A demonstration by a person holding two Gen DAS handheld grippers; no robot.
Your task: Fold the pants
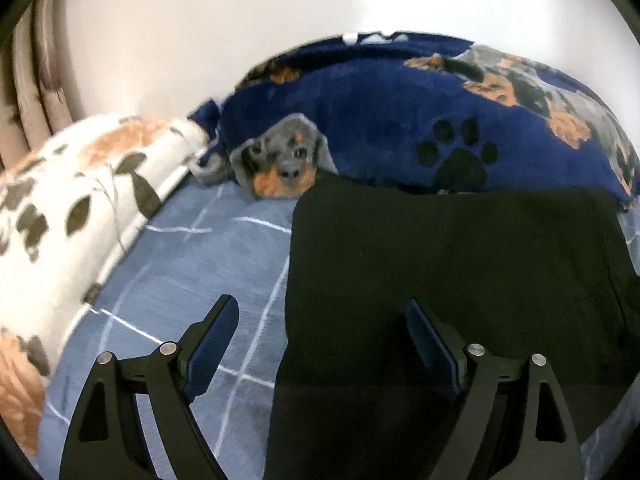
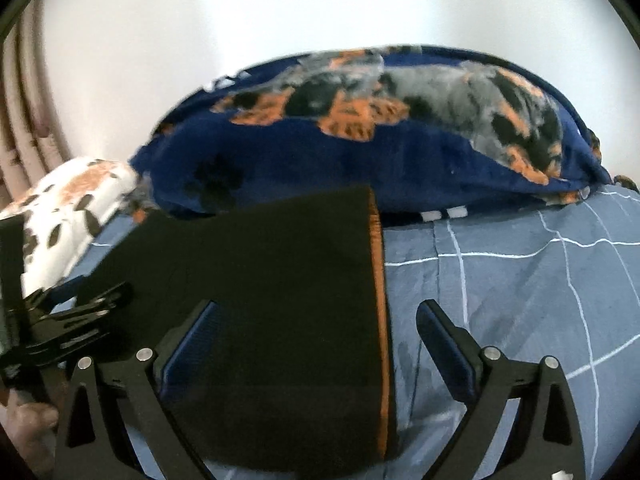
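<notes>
Nearest in the left wrist view, the left black two-finger gripper (image 1: 322, 320) hangs with its jaws spread wide and nothing between them; one finger is over the bedsheet, the other over the garment. The right black two-finger gripper (image 2: 318, 322) is likewise spread wide and holds nothing, one finger over the garment and the other over the sheet.

Under both lies the black fabric pants (image 1: 460, 272), spread flat on the blue-grey bedsheet with thin white grid lines (image 1: 200, 264). In the right wrist view the pants (image 2: 260, 280) show a thin orange stripe (image 2: 378, 280) running along their right edge, which passes between the right gripper's fingers. The left edge of the pants passes between the left gripper's fingers. At the far left of the right wrist view the left gripper (image 2: 100, 304) appears at the edge of the pants.

Farther off, at the left, sits a white soft bundle printed with dark leaves and orange patches (image 1: 80, 200). Behind the pants a navy plush blanket with dog faces and black paw prints (image 1: 380, 128) is heaped against the plain white wall (image 1: 240, 20); the far end of the pants touches it. Pale pink curtain folds (image 1: 36, 72) hang at the far left.
</notes>
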